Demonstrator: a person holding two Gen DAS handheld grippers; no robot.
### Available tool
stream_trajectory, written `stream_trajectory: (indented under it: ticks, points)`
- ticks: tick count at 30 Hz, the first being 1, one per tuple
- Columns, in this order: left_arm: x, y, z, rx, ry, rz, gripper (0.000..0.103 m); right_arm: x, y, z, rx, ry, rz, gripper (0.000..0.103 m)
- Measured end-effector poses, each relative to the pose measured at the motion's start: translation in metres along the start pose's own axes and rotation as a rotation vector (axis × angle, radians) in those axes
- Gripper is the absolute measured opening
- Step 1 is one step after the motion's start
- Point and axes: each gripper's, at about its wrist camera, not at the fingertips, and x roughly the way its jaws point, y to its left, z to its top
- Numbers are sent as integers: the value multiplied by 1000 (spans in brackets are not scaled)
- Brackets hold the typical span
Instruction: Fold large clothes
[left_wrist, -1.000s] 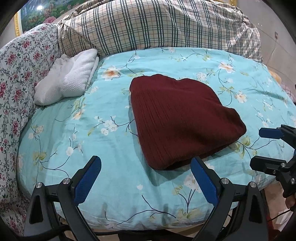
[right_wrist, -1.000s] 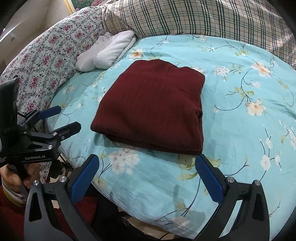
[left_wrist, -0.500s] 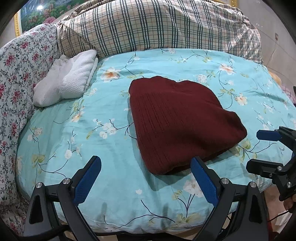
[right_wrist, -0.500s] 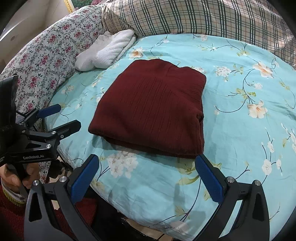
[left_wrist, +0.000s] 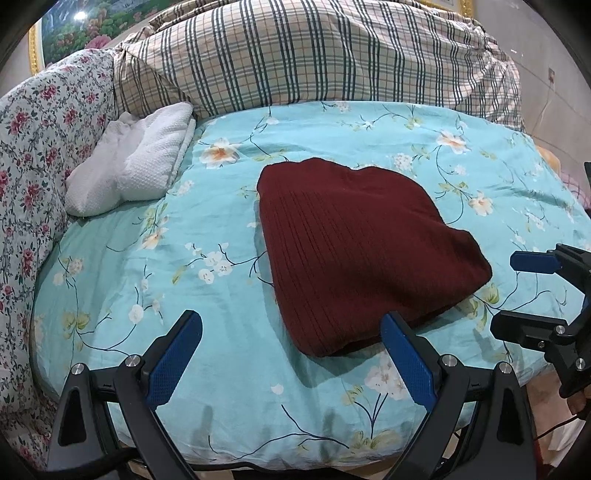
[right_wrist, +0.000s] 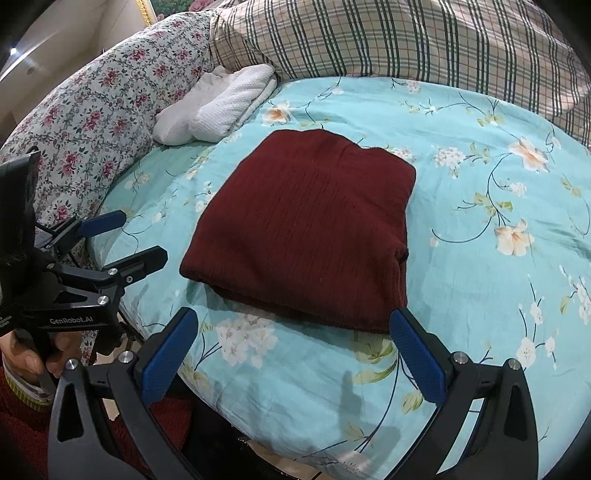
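A dark red knit garment (left_wrist: 362, 251) lies folded into a compact stack in the middle of the bed; it also shows in the right wrist view (right_wrist: 306, 229). My left gripper (left_wrist: 291, 354) is open and empty, held above the bed's near edge, just short of the garment's near corner. My right gripper (right_wrist: 295, 350) is open and empty, also at the near edge in front of the garment. Each gripper shows in the other's view: the right gripper (left_wrist: 517, 295) at the right side, the left gripper (right_wrist: 122, 240) at the left side. Neither touches the garment.
The bed has a turquoise floral cover (left_wrist: 155, 280). A folded white towel (left_wrist: 136, 173) lies at the back left. A plaid quilt (left_wrist: 314, 55) is piled at the back, and a floral pillow (left_wrist: 33, 155) at the left. The bed's edge runs just below both grippers.
Both grippers have drawn back slightly from the bed and lifted a little; the garment sits lower in both views. The garment itself has not moved.
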Motion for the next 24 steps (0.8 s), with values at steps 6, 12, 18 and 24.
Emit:
stream_trajectory:
  ticks: [6, 12, 18, 24]
  points:
    - [0, 1, 1, -2, 3, 5, 98, 0, 0, 5, -21, -2, 5, 103]
    - [3, 2, 2, -5, 7, 5, 98, 1, 2, 7, -21, -3, 5, 103]
    - [4, 5, 5, -3, 7, 9, 98, 3, 1, 12, -21, 0, 8, 103]
    - [6, 6, 6, 0, 10, 14, 98, 4, -1, 15, -26, 1, 9, 103]
